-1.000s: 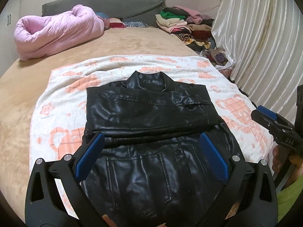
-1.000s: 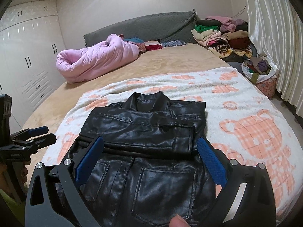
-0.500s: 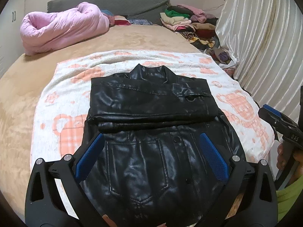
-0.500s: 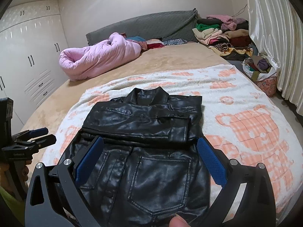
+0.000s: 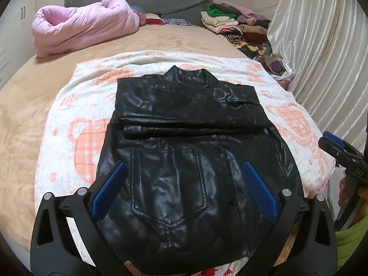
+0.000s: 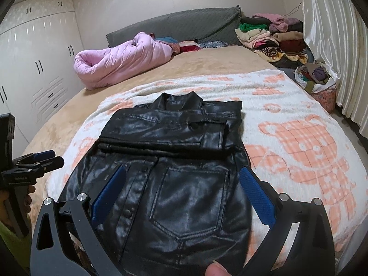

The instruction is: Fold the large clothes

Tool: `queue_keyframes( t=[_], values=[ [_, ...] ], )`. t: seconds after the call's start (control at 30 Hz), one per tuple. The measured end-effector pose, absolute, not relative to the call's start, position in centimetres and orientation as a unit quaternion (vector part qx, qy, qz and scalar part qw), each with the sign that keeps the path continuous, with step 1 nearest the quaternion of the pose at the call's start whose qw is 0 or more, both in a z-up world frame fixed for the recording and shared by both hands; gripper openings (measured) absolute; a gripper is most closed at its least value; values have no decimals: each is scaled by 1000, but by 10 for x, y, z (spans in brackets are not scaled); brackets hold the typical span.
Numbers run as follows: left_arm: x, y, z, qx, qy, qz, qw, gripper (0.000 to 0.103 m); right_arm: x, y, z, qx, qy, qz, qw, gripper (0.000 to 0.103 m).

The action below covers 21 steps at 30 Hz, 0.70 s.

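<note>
The black leather jacket [image 5: 191, 151] lies on the bear-print blanket [image 5: 76, 138] on the bed, sleeves folded across its chest. Both the left hand-held gripper [image 5: 181, 191] and right hand-held gripper [image 6: 181, 191] hover spread wide, holding nothing. Pinch both hem corners evenly, then fold toward the collar.

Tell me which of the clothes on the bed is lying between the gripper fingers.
The black leather jacket, spread on the bear-print blanket right in front of both open grippers. The pink quilt and the clothes pile sit far back by the headboard.
</note>
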State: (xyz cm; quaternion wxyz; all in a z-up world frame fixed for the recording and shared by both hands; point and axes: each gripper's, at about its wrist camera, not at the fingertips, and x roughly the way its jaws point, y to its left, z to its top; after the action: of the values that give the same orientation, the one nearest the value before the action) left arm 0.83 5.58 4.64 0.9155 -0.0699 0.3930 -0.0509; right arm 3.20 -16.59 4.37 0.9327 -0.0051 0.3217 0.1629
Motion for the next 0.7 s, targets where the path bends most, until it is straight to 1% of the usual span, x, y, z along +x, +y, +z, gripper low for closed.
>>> queue_keyframes(
  t=[0.3,0.7],
  values=[
    [-7,62,27,-67,413,-33,908,94,17,-180,28,-11,332,163,929,99],
    [-27,97,-7,-69,433,24,899,94,0,-214,-14,-4,374,147,916,99]
  ],
)
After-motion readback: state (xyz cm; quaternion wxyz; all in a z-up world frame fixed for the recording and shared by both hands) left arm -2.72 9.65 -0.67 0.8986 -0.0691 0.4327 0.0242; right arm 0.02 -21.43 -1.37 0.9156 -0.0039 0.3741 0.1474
